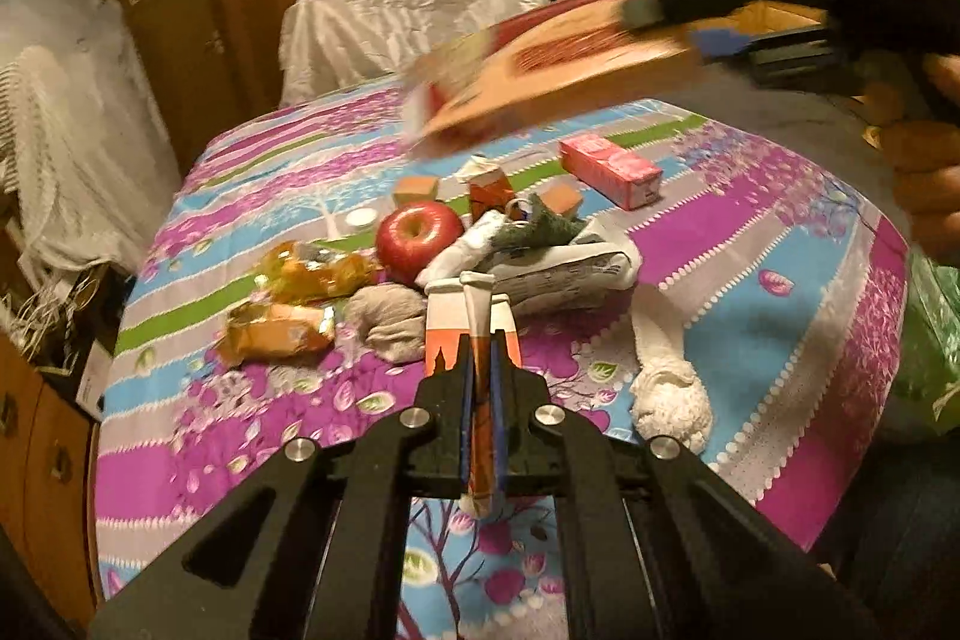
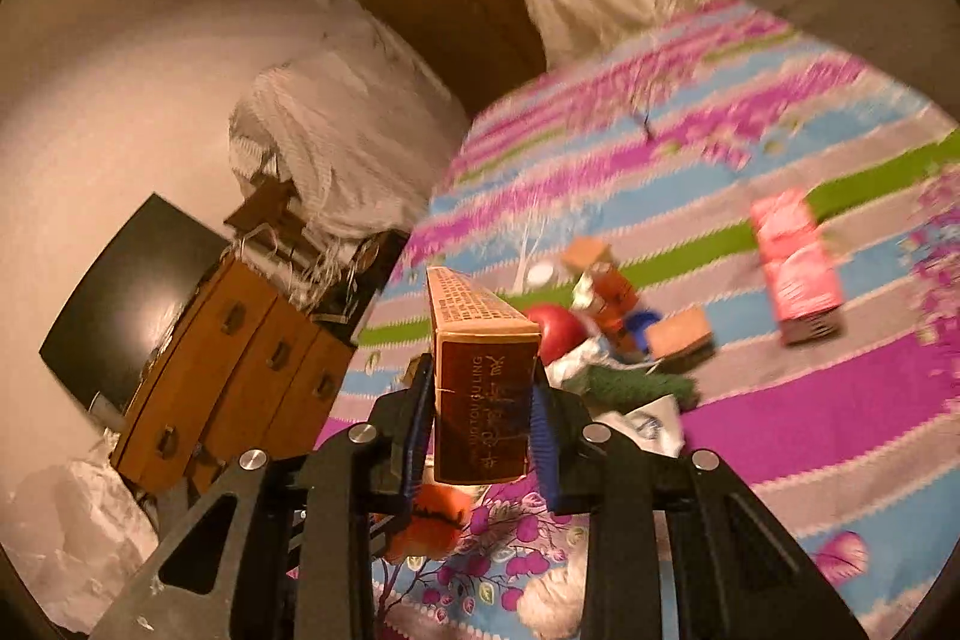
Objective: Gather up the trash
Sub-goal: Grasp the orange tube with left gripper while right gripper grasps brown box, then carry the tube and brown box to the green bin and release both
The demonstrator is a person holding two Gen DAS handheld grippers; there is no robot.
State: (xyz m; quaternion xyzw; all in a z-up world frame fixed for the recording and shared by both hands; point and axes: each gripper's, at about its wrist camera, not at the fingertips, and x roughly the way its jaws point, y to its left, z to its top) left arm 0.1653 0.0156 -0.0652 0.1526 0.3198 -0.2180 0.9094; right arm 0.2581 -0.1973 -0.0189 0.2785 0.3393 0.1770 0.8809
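My left gripper (image 1: pixel 479 382) is shut on a flattened orange and white carton (image 1: pixel 471 316), held above the bedspread. My right gripper (image 2: pixel 483 430) is shut on a long brown cardboard box (image 2: pixel 483 388), lifted over the bed; the same box (image 1: pixel 558 64) and gripper (image 1: pixel 678 22) show blurred at the upper right of the left wrist view. On the bed lie a pink carton (image 1: pixel 609 169), an orange juice carton (image 1: pixel 489 190), two yellow snack wrappers (image 1: pixel 312 271), small orange boxes (image 1: pixel 414 190) and a white lid (image 1: pixel 360 218).
A red apple (image 1: pixel 417 235), socks (image 1: pixel 390 319) and a folded newspaper (image 1: pixel 564 274) lie among the trash. A green bag (image 1: pixel 933 340) hangs at the right. A wooden dresser (image 2: pixel 240 358) and black screen (image 2: pixel 126 304) stand left of the bed (image 2: pixel 780 412).
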